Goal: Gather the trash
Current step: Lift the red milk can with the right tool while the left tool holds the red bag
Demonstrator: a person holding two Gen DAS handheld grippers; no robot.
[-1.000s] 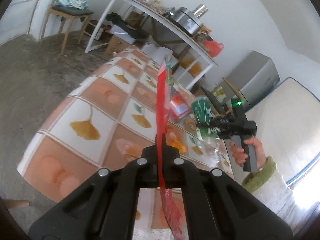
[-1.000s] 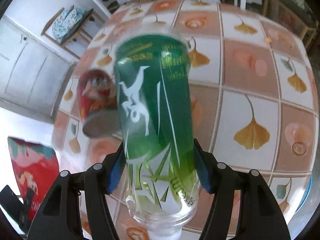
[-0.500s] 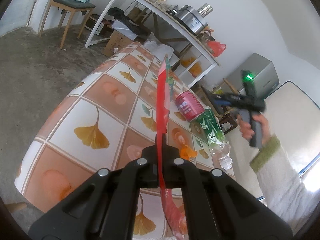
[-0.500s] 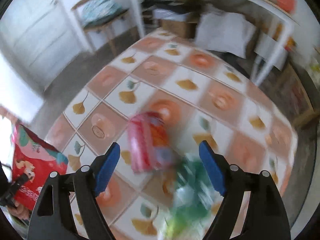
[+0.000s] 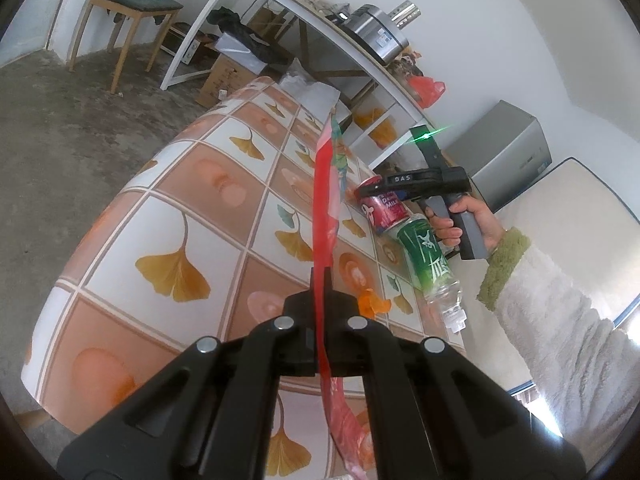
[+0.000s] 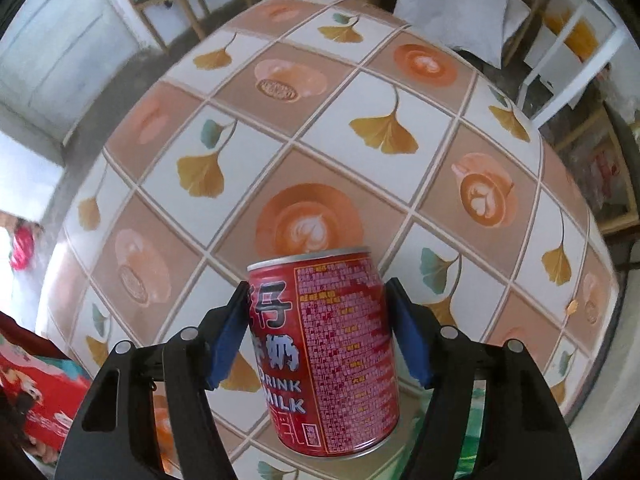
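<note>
My left gripper (image 5: 322, 300) is shut on a flat red snack packet (image 5: 326, 200), held edge-on above the tiled table (image 5: 200, 184). A red milk can (image 6: 332, 340) lies on the table (image 6: 360, 96) between the blue pads (image 6: 226, 332) of my right gripper (image 6: 318, 308). Its jaws are closing around the can with a sliver of room still at the right pad. In the left wrist view, the right gripper (image 5: 372, 192) hangs over the can (image 5: 386, 212), with a green-labelled plastic bottle (image 5: 426, 256) lying just beside it. The packet (image 6: 36, 384) shows at the lower left.
An orange scrap (image 5: 370, 302) lies on the table near the left fingers. Beyond the table stand a wooden chair (image 5: 128, 4), a white rack (image 5: 304, 12) with a cooker, a cardboard box (image 5: 216, 80), a grey fridge (image 5: 508, 152) and a mattress (image 5: 568, 216).
My right gripper has let go of the green bottle, which now lies on the table. The gripper then swung over to the red can and came down around it. The left gripper kept the packet.
</note>
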